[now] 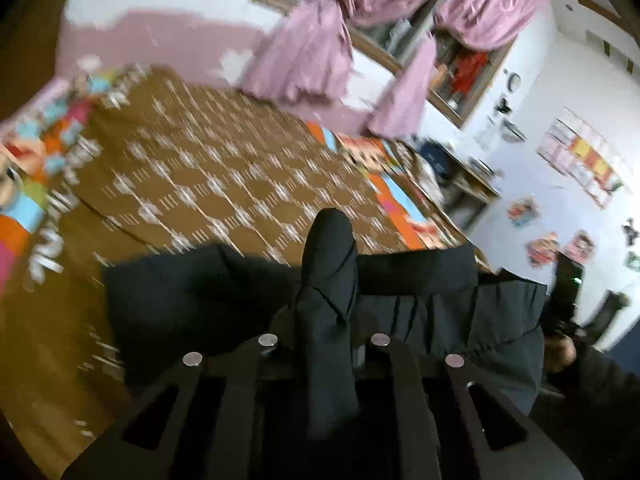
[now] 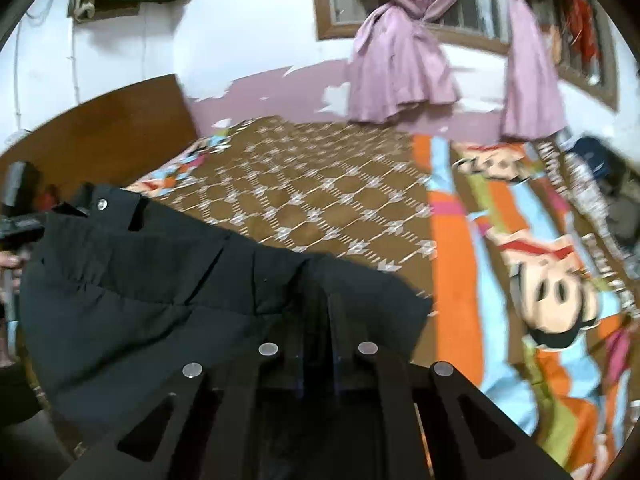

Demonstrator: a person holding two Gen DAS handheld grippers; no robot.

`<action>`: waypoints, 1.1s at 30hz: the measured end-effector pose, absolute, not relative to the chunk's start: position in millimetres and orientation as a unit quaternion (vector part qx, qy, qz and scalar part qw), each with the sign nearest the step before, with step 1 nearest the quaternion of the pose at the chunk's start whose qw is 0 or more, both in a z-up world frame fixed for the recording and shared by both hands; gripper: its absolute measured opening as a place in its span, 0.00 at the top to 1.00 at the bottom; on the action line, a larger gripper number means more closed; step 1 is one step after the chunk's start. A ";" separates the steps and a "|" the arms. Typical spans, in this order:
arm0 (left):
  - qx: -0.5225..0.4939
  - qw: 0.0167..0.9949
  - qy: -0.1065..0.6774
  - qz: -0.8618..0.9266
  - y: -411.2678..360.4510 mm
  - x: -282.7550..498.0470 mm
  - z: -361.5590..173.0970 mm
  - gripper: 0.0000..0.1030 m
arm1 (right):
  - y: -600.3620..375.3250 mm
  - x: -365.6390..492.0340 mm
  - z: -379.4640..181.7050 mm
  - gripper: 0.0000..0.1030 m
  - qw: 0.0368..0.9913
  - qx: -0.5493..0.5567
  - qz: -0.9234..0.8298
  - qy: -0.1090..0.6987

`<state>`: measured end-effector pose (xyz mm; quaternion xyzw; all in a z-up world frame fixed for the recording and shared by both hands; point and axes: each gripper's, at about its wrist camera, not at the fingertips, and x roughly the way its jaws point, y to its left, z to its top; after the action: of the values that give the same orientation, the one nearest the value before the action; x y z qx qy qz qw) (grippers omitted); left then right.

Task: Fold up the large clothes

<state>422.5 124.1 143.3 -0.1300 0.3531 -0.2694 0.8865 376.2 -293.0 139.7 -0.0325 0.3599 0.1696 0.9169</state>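
The left gripper is clamped on a bunched fold of the large black fabric garment, and the right gripper pinches its other edge, holding it stretched above the brown patterned bedspread, apparently for folding.

walls: white up top, pink band lower down, paint flaking
window: wood frame, bars, pink curtains knotted up
bed: brown patterned sheet over a cartoon blanket, wooden headboard
side wall: posters stuck all over
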 end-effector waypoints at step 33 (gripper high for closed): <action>-0.029 0.964 0.240 -0.114 103.7 304.6 161.8 0.09 | -214.7 342.7 135.7 0.05 0.925 -0.071 0.154 0.339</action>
<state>304.6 103.7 161.8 -0.0294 0.2400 -0.1136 0.9637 342.7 -214.7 135.7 -0.0714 0.3394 0.1537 0.9253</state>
